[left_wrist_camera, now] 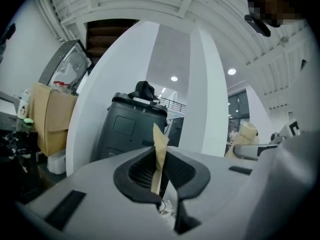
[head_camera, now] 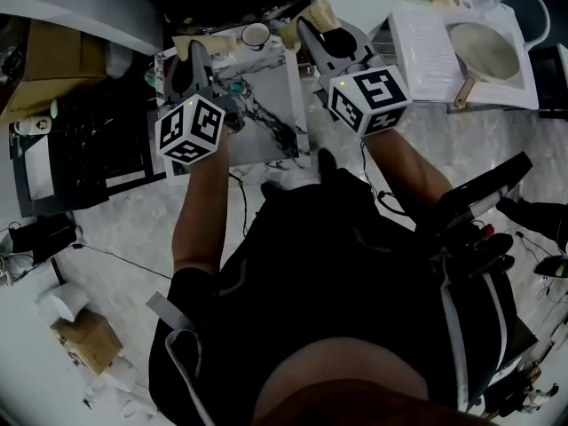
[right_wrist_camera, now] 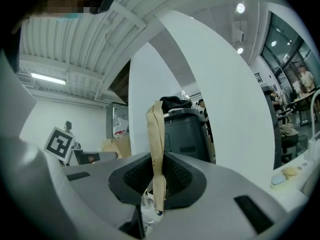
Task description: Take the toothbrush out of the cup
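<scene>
I have both forearms stretched out ahead of the body, elbows bent, bare from the short sleeves down. The left forearm (head_camera: 200, 202) runs up to the left gripper (head_camera: 189, 44), and the right forearm (head_camera: 408, 162) to the right gripper (head_camera: 318, 13). Each gripper points level and away from me, with its marker cube (head_camera: 191, 130) facing up at the head camera. The right one reaches a little farther out than the left.

In the left gripper view the left gripper (left_wrist_camera: 159, 160) has its jaws drawn almost together, pinching a tan strip (left_wrist_camera: 160, 144) that stands upright between the pads. It looks out at a dark bin (left_wrist_camera: 132, 126) across the room. The right gripper (right_wrist_camera: 159, 171) is just as narrow, clamped on a like tan strip (right_wrist_camera: 156, 134).

The cup (head_camera: 256, 35) stands at the far edge of the marble tabletop (head_camera: 266, 105), between the two grippers and touched by neither. I cannot place the toothbrush for certain. A small teal piece (head_camera: 235, 87) shows near the tabletop's left edge, just beside the left gripper, but it is too small to tell what it is. A sink (head_camera: 484, 51) lies well off to the right.
</scene>
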Motion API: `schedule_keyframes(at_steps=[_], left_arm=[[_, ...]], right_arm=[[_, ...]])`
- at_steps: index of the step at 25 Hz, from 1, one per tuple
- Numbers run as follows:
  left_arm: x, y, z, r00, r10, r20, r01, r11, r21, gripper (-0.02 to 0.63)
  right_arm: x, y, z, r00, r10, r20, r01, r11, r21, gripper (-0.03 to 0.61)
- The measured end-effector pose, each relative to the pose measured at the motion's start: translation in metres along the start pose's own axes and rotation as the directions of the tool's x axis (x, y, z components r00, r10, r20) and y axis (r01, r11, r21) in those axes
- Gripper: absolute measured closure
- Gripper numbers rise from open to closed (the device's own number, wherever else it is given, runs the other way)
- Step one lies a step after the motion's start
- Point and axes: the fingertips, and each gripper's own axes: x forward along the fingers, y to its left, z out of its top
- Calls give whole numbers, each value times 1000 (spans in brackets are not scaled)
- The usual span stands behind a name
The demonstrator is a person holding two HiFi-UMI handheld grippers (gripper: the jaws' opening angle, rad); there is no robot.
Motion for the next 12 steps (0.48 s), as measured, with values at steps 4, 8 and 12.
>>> schedule_keyframes(at_steps=[4, 8, 12], left_arm=[[-33, -11, 14, 999, -47, 8, 47, 998, 52, 574], [-67, -18, 21, 997, -71, 8, 70, 994, 87, 574], [-92, -21, 23, 997, -82, 5, 81, 993, 89, 574]], right_arm=[[-7, 22, 7, 1000, 6, 8, -6, 1000, -14, 520], [-14, 44, 12, 1000, 22, 13, -21, 999, -31, 520], [-22, 63, 15, 999, 40, 22, -39, 997, -64, 520]])
